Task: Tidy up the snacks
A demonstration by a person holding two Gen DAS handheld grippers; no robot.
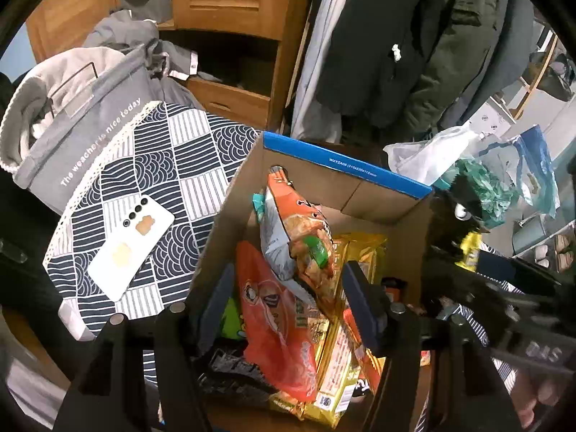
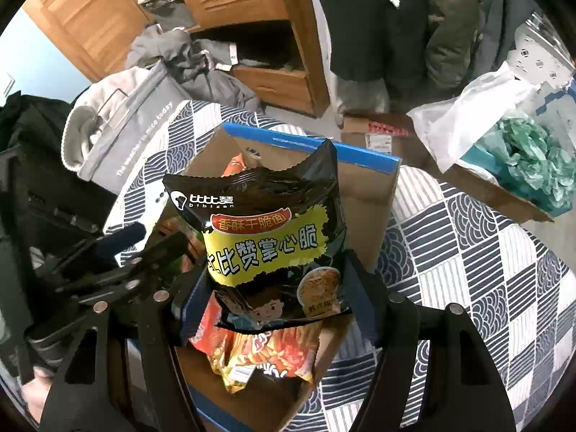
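Both tools over the cardboard box (image 1: 374,201), which sits on the tabletop (image 1: 172,165) with the blue-and-white patterned cloth. Left tool (image 1: 288,288): jaws apart, nothing pinched; the orange-and-grey snack bag (image 1: 298,237) stands tilted between the fingers and I see no pad pressing on it, so released. That bag leans on other packs inside the box: a red-orange bag (image 1: 273,331) to its left, yellow packs (image 1: 345,360) to its right, a green pack edge low on the left side. Right tool (image 2: 277,309): clenched on the black snack bag (image 2: 266,237) with the yellow label, fingers on either side of its lower part, bag upright and held above the open box; under it, orange and red packs (image 2: 252,352) lie in the box. In the right wrist view, the left tool shows at the left edge, just beside the box. White phone (image 1: 131,248) lies face down on the cloth, apart from the box on its left. Grey fabric basket (image 1: 72,126) with printed text sits at the far-left edge of the tabletop. Behind: wooden cabinet (image 1: 230,36), hanging dark coats (image 1: 396,36). To the right, a white plastic bag (image 2: 468,122) and crumpled teal material (image 2: 532,158) in a second carton.
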